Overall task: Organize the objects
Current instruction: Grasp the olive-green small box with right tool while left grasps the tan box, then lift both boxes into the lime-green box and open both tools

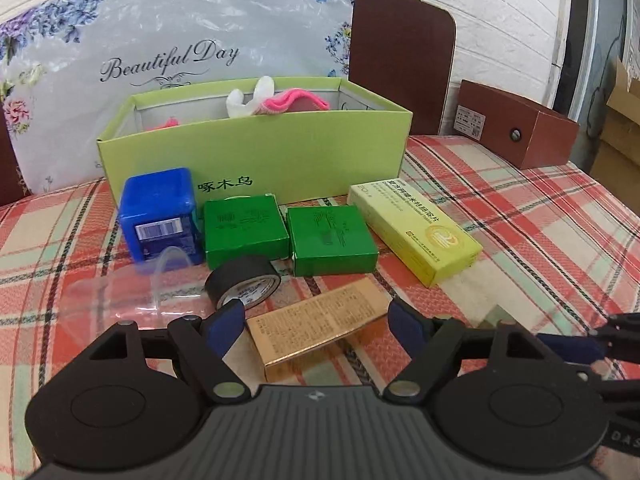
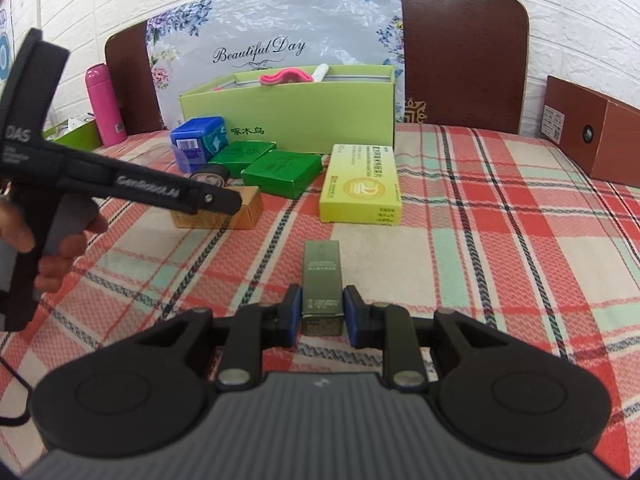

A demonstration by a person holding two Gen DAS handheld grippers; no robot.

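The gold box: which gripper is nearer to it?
Left. The left gripper has its open jaws on either side of the gold box; the right gripper is off to its right, shut on a grey-green box.

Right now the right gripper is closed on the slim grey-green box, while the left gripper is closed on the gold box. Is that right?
Partly. The right gripper does clamp the slim grey-green box. But the left wrist view shows the left gripper open: its fingers stand wide apart on either side of the gold box, which lies on the plaid cloth.
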